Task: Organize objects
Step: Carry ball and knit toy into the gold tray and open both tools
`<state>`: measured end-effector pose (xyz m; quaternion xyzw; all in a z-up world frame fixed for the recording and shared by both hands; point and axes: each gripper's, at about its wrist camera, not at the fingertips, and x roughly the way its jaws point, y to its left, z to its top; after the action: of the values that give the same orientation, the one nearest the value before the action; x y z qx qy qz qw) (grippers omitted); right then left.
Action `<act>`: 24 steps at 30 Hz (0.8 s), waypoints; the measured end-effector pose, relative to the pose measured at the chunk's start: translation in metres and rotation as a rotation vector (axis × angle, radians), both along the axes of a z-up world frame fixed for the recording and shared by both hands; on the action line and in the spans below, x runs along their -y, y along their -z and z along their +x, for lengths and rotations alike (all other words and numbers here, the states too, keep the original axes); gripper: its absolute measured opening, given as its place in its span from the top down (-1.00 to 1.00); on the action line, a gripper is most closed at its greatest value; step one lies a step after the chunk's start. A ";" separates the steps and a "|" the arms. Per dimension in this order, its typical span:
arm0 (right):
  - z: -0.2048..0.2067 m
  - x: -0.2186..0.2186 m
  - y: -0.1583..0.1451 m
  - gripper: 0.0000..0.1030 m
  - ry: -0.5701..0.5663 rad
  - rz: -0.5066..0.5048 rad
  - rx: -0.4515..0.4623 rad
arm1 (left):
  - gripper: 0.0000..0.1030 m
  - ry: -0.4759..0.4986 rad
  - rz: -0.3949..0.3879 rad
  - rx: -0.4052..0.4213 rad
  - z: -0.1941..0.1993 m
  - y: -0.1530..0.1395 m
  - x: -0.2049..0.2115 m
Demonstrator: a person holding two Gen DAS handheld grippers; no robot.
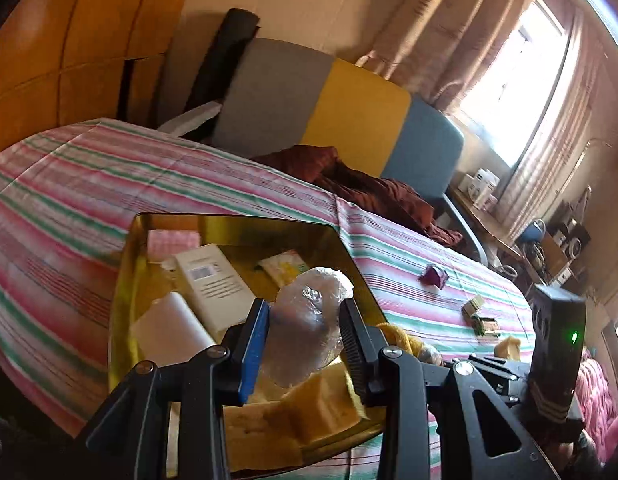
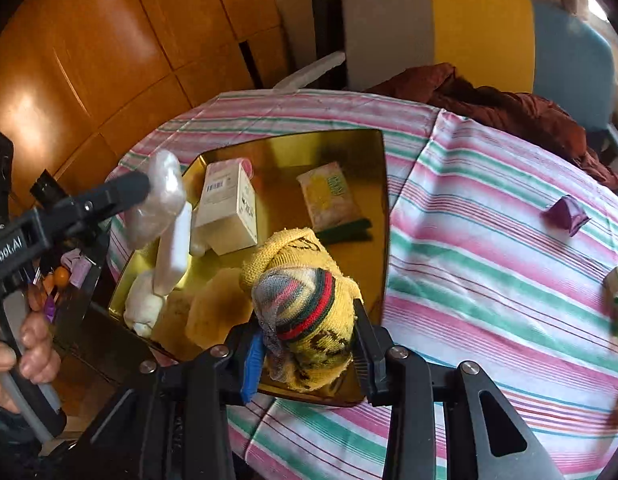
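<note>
Your right gripper [image 2: 309, 354] is clamped on a yellow knit sock bundle [image 2: 305, 304], held over the near edge of the gold tray [image 2: 383, 184]. Your left gripper [image 1: 305, 328] pinches a clear plastic bag [image 1: 309, 312] above the same tray. In the tray: a white box [image 2: 229, 208] at the middle, a yellow packet [image 2: 329, 194] beyond it. Right of the tray, on the striped cloth [image 2: 489, 240], lies a purple scrap [image 2: 567, 210]. Past the tray, a dark red garment [image 2: 501, 108].
</note>
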<state>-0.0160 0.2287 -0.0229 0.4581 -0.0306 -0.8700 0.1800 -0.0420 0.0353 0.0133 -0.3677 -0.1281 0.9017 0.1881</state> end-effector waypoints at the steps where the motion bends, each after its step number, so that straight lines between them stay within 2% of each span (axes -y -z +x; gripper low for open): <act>1: -0.001 0.000 0.000 0.25 -0.001 0.003 0.001 | 0.29 -0.002 0.003 0.001 -0.001 -0.001 0.003; 7: -0.001 0.005 0.005 0.17 -0.013 0.008 0.021 | 0.28 -0.019 0.031 -0.013 -0.024 -0.014 -0.002; 11: -0.004 0.010 0.016 0.09 -0.006 0.019 0.046 | 0.23 -0.047 -0.026 -0.029 -0.057 -0.015 -0.019; 13: -0.003 0.013 0.020 -0.02 -0.020 0.016 0.053 | 0.18 -0.078 -0.047 0.001 -0.073 -0.011 -0.021; 16: 0.001 0.014 0.020 -0.15 -0.031 0.008 0.049 | 0.13 -0.102 -0.019 0.045 -0.086 -0.005 -0.018; 21: 0.003 0.010 0.018 -0.34 -0.026 -0.008 0.048 | 0.13 -0.132 -0.020 0.060 -0.076 0.002 -0.007; 24: 0.003 0.007 0.019 -0.41 -0.015 -0.023 0.052 | 0.13 -0.134 -0.069 0.067 -0.060 0.008 -0.006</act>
<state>-0.0126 0.2214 -0.0415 0.4786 -0.0417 -0.8560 0.1911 -0.1022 0.0409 0.0049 -0.3944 -0.1275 0.9033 0.1102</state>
